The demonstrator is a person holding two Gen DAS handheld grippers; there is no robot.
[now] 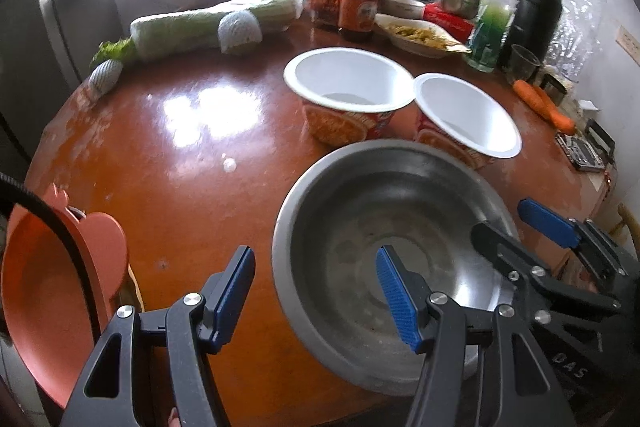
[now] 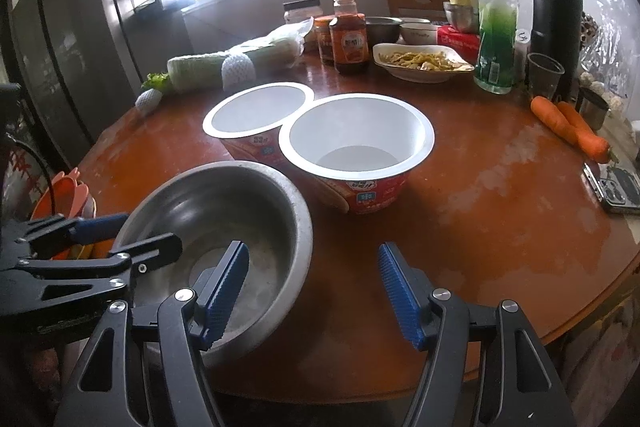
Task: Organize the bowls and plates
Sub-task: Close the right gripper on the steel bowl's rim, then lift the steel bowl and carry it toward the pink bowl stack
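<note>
A steel bowl (image 1: 384, 247) (image 2: 224, 227) sits empty near the front edge of the round brown table (image 1: 180, 163). Two empty paper noodle bowls (image 1: 348, 87) (image 1: 468, 115) stand side by side behind it; both also show in the right wrist view (image 2: 256, 115) (image 2: 356, 143). My left gripper (image 1: 316, 291) is open, its jaws astride the steel bowl's left rim. My right gripper (image 2: 314, 291) is open, astride the bowl's right rim; it also shows in the left wrist view (image 1: 516, 223). An orange plastic bowl (image 1: 48, 287) sits at the far left, off the table edge.
At the back stand a wrapped cabbage (image 1: 192, 27), sauce jars (image 1: 356, 11), a plate of food (image 2: 420, 61), a green bottle (image 2: 496, 39), a black flask (image 2: 556, 7) and a cup (image 2: 544, 71). Carrots (image 2: 568, 123) and a phone (image 2: 616, 187) lie at the right.
</note>
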